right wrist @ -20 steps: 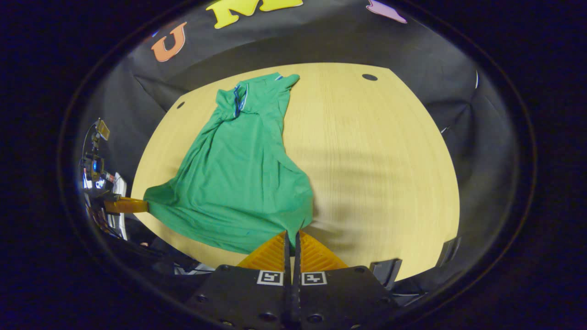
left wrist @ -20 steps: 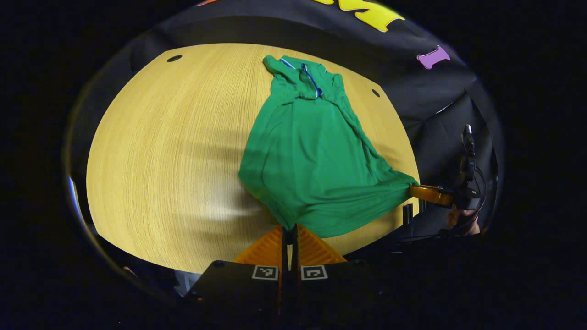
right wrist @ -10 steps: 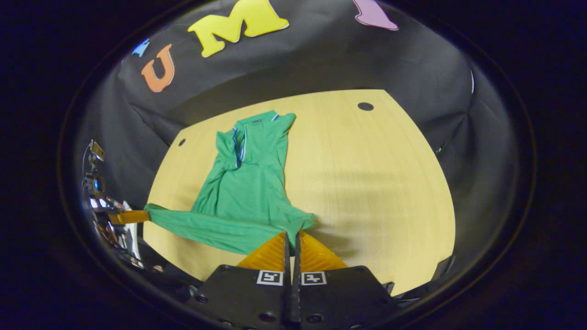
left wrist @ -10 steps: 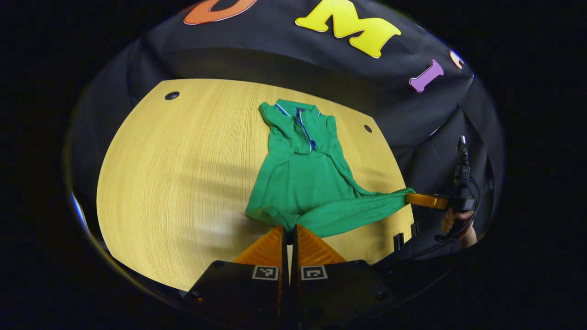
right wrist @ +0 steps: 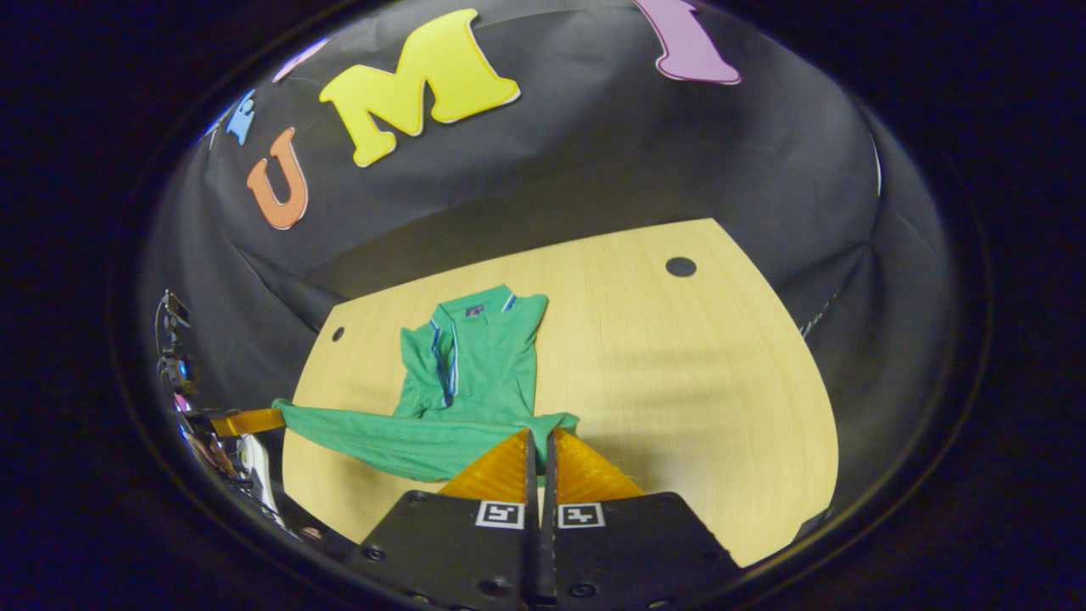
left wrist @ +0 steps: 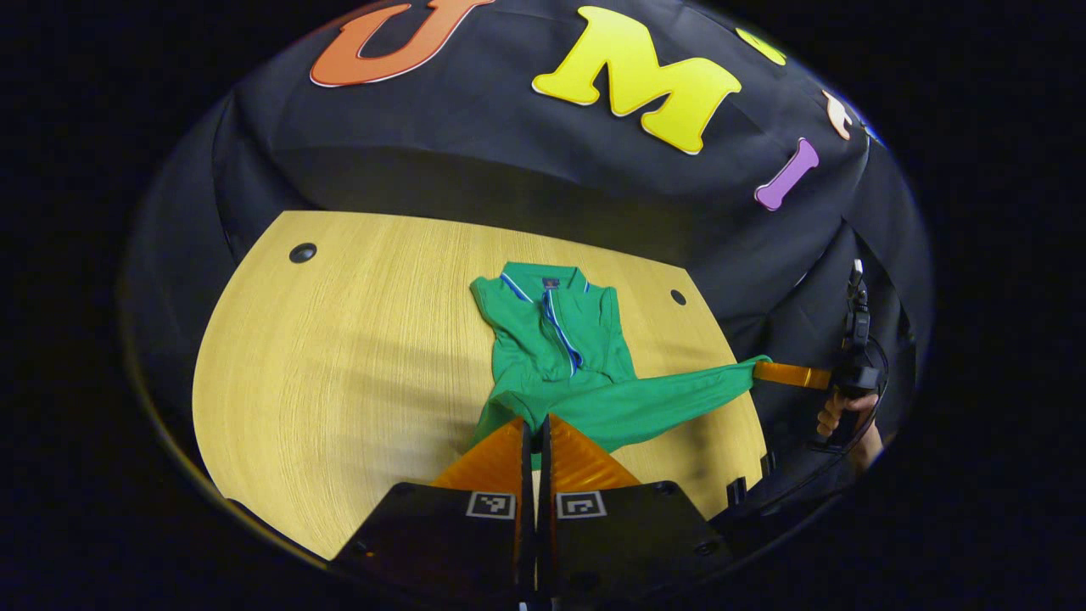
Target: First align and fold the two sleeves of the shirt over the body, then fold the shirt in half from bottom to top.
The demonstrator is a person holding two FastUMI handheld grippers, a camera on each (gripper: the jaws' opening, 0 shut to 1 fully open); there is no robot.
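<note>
A green polo shirt (left wrist: 564,356) with a blue-trimmed collar lies on the wooden table (left wrist: 339,356), collar toward the far wall. Its sleeves are folded over the body. My left gripper (left wrist: 534,426) is shut on one bottom hem corner. My right gripper (right wrist: 540,431) is shut on the other corner of the shirt (right wrist: 467,373). The hem is lifted off the table and stretched taut between the two grippers, over the lower body. In the left gripper view the right gripper (left wrist: 764,371) shows at the right, held by a hand (left wrist: 836,413). The left gripper (right wrist: 271,417) appears at the left of the right gripper view.
The table (right wrist: 696,382) has round dark holes near its far corners (left wrist: 302,252) (left wrist: 677,297) (right wrist: 680,266). The black cloth wall stands close behind the table's far edge. Bare wood lies on both sides of the shirt.
Both grippers have carried the bottom hem up and forward toward the collar. The shirt's lower body has lifted off the table, and less of the spread body shows.
</note>
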